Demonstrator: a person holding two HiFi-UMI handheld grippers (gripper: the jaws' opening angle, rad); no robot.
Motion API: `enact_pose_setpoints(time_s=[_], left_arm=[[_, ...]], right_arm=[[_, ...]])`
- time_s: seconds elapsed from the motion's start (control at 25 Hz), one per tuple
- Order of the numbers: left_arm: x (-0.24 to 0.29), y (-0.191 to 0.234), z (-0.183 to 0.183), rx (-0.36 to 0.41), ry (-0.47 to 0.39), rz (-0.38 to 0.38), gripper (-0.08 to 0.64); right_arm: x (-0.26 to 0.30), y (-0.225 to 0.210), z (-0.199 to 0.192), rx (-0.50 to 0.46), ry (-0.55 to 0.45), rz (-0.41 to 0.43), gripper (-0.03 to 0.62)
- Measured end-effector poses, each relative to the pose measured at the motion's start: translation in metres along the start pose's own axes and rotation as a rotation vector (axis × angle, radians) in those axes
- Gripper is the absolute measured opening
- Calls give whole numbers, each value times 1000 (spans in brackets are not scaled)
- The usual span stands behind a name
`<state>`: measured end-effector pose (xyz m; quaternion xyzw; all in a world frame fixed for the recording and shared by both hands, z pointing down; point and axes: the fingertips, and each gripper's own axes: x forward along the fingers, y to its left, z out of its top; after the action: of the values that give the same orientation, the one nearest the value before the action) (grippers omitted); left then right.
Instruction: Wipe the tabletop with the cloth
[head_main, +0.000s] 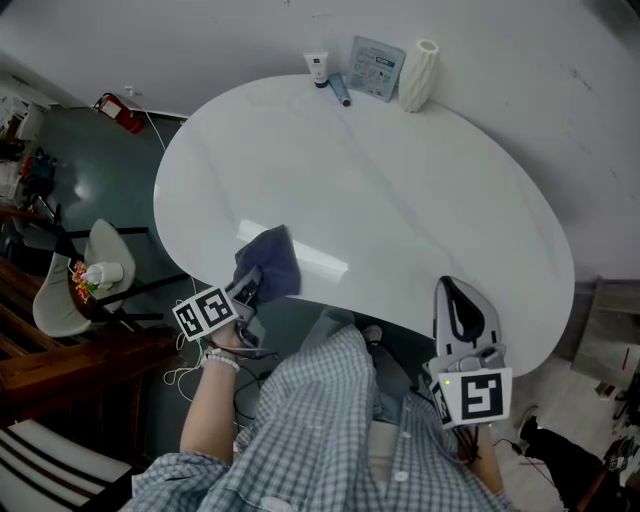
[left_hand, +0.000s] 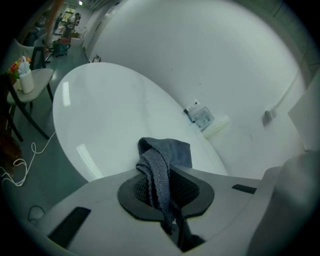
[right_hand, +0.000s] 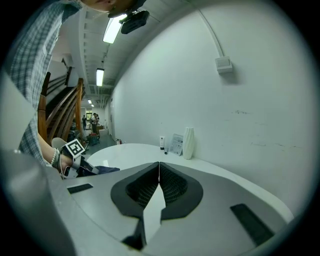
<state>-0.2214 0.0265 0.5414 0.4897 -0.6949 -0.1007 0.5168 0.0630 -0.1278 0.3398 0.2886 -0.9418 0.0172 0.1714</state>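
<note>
White and oval, the tabletop (head_main: 400, 200) stood against a plain pale wall. My left gripper (head_main: 250, 284) was clenched on the dark blue-grey cloth (head_main: 272, 262), which lay bunched at the near edge, toward its left end. My right gripper (head_main: 455, 292) hung at the near edge's right end, jaws pressed together on nothing. A ribbed white vase (head_main: 418, 74), a small tube (head_main: 317, 69) and a leaflet (head_main: 376, 67) stood along the far edge.

I lose the lower end of the dark grey-blue knitted cloth (left_hand: 161, 172) where the left gripper (left_hand: 167, 197) has its jaws pressed over it. The print on the pale blue flat packet (head_main: 377, 67) is too small for me to read. The person's checked shirt (head_main: 330, 420) covers part of the near edge of the white oval surface (head_main: 420, 200).
</note>
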Motion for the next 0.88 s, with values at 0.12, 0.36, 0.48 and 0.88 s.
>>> enact_pose_setpoints(time_s=[0.12, 0.36, 0.48, 0.88], left_arm=[[-2, 5, 9, -19, -18, 9, 34], [12, 5, 36, -23, -34, 10, 34], [25, -1, 48, 2, -18, 0, 34], [93, -69, 52, 182, 147, -108, 34]], right_arm=[[6, 3, 3, -2, -3, 4, 9], [14, 1, 7, 8, -1, -24, 9], [14, -5, 7, 18, 2, -56, 9], [4, -26, 4, 58, 20, -185, 9]])
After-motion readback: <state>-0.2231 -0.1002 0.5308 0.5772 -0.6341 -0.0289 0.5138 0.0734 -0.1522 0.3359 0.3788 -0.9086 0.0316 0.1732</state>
